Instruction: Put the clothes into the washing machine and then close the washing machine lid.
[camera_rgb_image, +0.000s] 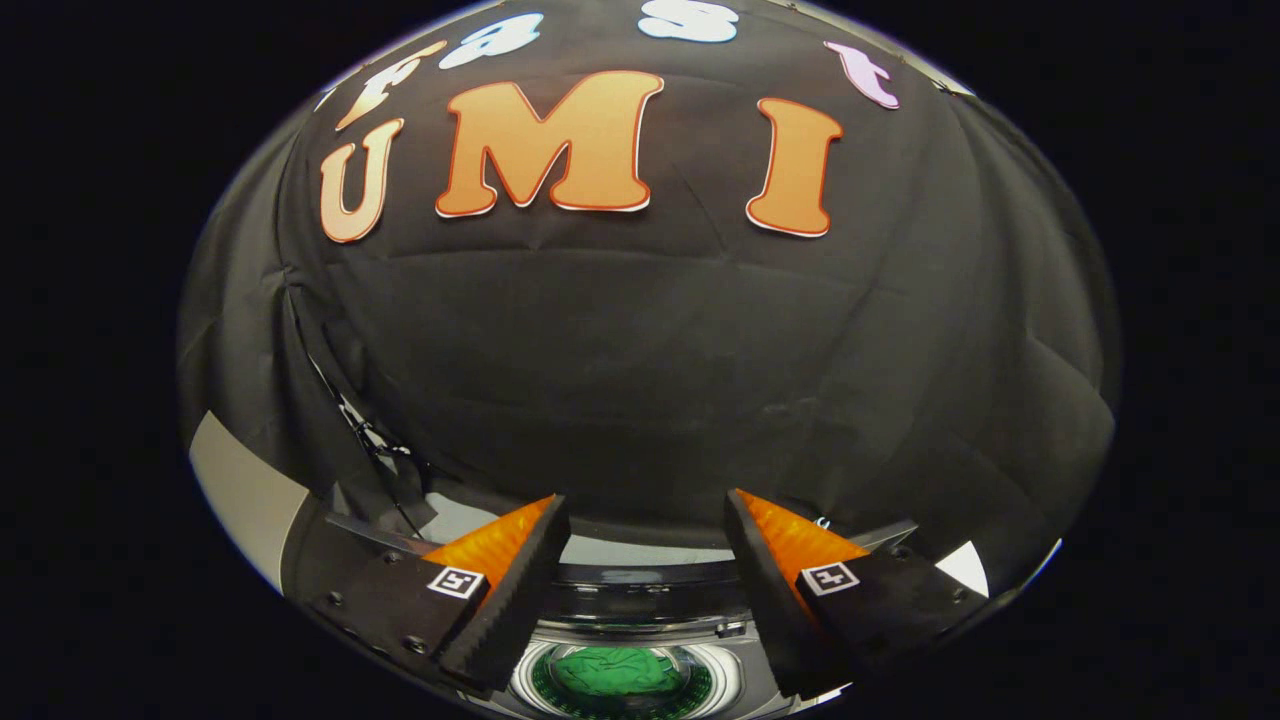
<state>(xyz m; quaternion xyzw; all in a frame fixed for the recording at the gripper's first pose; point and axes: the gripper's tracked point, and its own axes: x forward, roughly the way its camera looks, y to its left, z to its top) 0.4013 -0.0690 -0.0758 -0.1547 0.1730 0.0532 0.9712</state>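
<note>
Tongs (648, 520) spread wide, grasping nothing, held above the washing machine (640, 610) and aimed at the black cloth wall (640, 380) beyond. Down between the two fingers, the round drum opening (620, 680), with green clothes (615, 672) bunched inside it (seemingly behind a clear lid, though hard to tell for sure). Past the fingertips, the machine's pale back rim (640, 550) running just under the cloth, a thin cable (365, 430) hanging down the wall off to the left.

washing machine (640, 600): top-loader, seen from above | lid: shut, clear round window | clothes (615, 670): green, crumpled, inside drum beneath window
</note>
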